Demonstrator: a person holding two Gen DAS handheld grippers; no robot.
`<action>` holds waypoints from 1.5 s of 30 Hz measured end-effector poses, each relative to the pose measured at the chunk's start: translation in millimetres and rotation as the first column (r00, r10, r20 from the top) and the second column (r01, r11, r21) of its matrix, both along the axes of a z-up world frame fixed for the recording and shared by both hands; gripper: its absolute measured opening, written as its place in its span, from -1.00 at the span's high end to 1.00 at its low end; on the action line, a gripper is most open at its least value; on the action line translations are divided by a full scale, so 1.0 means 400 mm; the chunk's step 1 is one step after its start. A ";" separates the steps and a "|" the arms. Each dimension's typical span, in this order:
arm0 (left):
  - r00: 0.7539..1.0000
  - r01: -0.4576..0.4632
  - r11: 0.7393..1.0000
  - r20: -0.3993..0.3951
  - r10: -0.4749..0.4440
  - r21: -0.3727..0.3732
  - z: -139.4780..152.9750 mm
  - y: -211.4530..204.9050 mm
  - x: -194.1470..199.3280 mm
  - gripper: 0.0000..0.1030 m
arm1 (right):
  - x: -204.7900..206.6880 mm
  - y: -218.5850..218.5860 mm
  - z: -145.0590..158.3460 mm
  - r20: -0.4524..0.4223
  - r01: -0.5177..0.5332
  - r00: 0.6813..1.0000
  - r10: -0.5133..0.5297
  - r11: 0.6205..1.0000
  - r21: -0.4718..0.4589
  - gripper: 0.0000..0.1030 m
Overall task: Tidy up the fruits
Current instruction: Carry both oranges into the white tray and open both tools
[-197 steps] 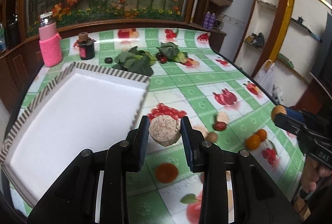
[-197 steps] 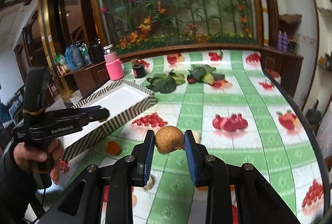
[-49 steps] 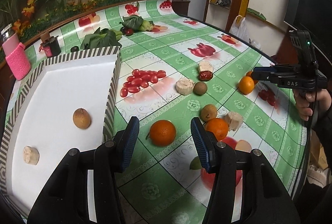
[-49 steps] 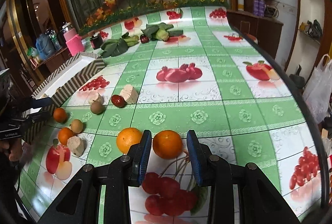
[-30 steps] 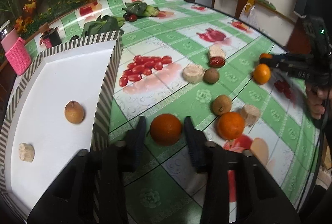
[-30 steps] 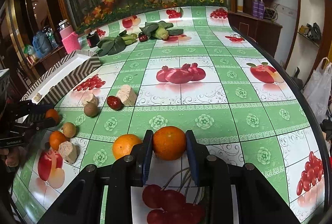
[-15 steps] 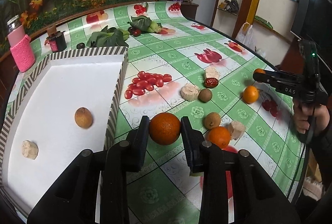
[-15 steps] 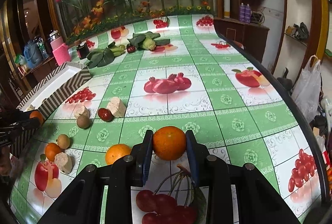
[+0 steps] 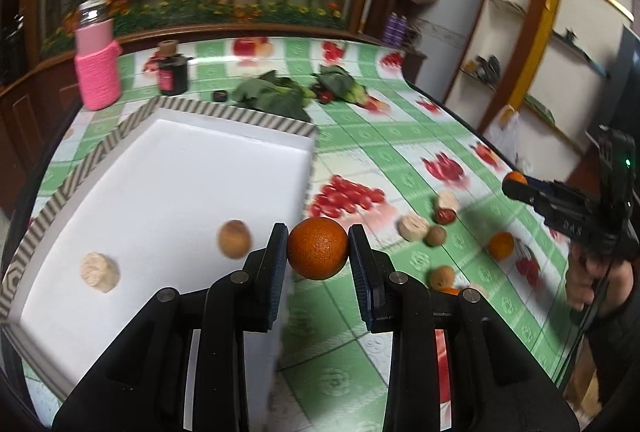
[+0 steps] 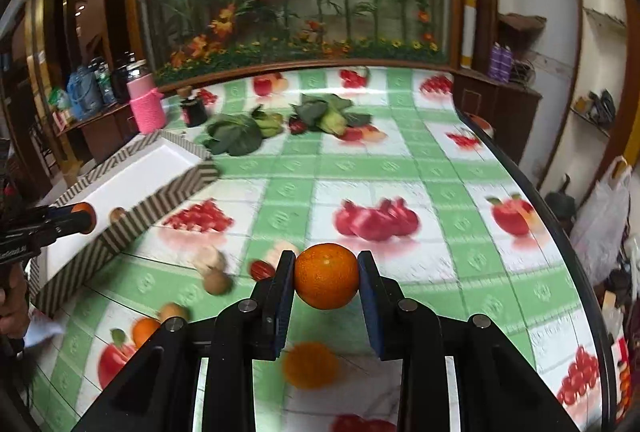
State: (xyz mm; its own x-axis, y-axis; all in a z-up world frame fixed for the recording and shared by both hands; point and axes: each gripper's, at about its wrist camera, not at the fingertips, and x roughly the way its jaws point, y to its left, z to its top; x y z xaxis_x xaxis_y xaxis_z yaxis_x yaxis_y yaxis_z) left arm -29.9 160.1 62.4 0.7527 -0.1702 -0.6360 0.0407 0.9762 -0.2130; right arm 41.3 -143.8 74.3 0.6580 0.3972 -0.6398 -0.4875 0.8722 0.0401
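My left gripper (image 9: 318, 250) is shut on an orange (image 9: 318, 248) and holds it above the right wall of the white striped-rim tray (image 9: 172, 168). In the tray lie a brown round fruit (image 9: 235, 238) and a pale chunk (image 9: 100, 271). My right gripper (image 10: 326, 282) is shut on another orange (image 10: 327, 275), held above the table. It also shows in the left wrist view (image 9: 518, 184) at the right. Loose fruits lie on the tablecloth: an orange (image 9: 501, 245), brown fruits (image 9: 435, 235), pale chunks (image 9: 413, 227) and a red date (image 9: 445, 216).
A pink bottle (image 9: 98, 68), a dark jar (image 9: 173, 74) and leafy greens (image 9: 276, 96) stand beyond the tray. Another orange (image 10: 310, 364) lies under my right gripper. The table's right edge (image 10: 532, 200) drops off to the floor.
Both grippers have lifted their oranges off the table. My left gripper has carried its orange left to the tray's right wall; my right gripper has risen and turned toward the tray.
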 end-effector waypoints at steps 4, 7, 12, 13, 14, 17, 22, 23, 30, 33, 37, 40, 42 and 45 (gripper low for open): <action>0.998 -0.066 0.998 -0.003 0.066 -0.024 0.002 0.050 -0.007 0.43 | -0.005 0.069 0.016 0.016 -0.054 0.998 0.054 0.999 -0.005 0.41; 0.994 -0.112 0.993 -0.011 0.112 -0.031 0.001 0.081 -0.012 0.42 | -0.011 0.122 0.024 0.025 -0.098 0.995 0.098 0.995 -0.002 0.41; 0.977 -0.209 0.978 -0.033 0.209 -0.022 -0.010 0.140 -0.020 0.42 | -0.021 0.207 0.026 0.030 -0.163 0.986 0.162 0.987 0.010 0.42; 0.973 -0.229 0.973 -0.042 0.228 -0.018 -0.015 0.151 -0.021 0.42 | -0.022 0.222 0.026 0.029 -0.174 0.984 0.174 0.985 0.010 0.42; 0.969 -0.244 0.970 -0.052 0.243 -0.015 -0.019 0.159 -0.022 0.42 | -0.023 0.240 0.026 0.029 -0.187 0.982 0.186 0.982 0.012 0.42; 0.954 -0.291 0.957 -0.074 0.290 -0.006 -0.030 0.183 -0.024 0.42 | -0.024 0.288 0.026 0.030 -0.223 0.974 0.223 0.975 0.018 0.42; 0.941 -0.325 0.946 -0.093 0.325 0.013 -0.042 0.196 -0.021 0.42 | -0.021 0.358 0.022 0.023 -0.269 0.963 0.269 0.962 0.033 0.42; 0.941 -0.324 0.946 -0.094 0.324 0.014 -0.043 0.195 -0.019 0.42 | -0.022 0.374 0.020 0.020 -0.279 0.960 0.279 0.959 0.039 0.42; 0.941 -0.320 0.947 -0.106 0.322 0.038 -0.052 0.184 -0.011 0.42 | -0.022 0.448 0.017 0.010 -0.318 0.948 0.318 0.945 0.070 0.42; 0.940 -0.319 0.947 -0.110 0.322 0.042 -0.055 0.185 -0.008 0.42 | -0.020 0.475 0.021 0.010 -0.328 0.944 0.329 0.940 0.089 0.42; 0.938 -0.321 0.946 -0.120 0.325 0.054 -0.061 0.184 -0.004 0.42 | -0.015 0.518 0.031 0.013 -0.344 0.939 0.344 0.934 0.097 0.42; 0.938 -0.319 0.946 -0.125 0.324 0.057 -0.064 0.183 -0.001 0.42 | -0.007 0.548 0.031 0.009 -0.345 0.938 0.345 0.934 0.091 0.42; 0.938 -0.316 0.947 -0.126 0.321 0.059 -0.066 0.183 0.000 0.42 | 0.003 0.569 0.023 -0.002 -0.343 0.939 0.345 0.935 0.091 0.42; 0.938 -0.313 0.948 -0.135 0.319 0.064 -0.070 0.181 0.004 0.42 | 0.025 0.593 -0.001 -0.028 -0.324 0.945 0.327 0.942 0.086 0.42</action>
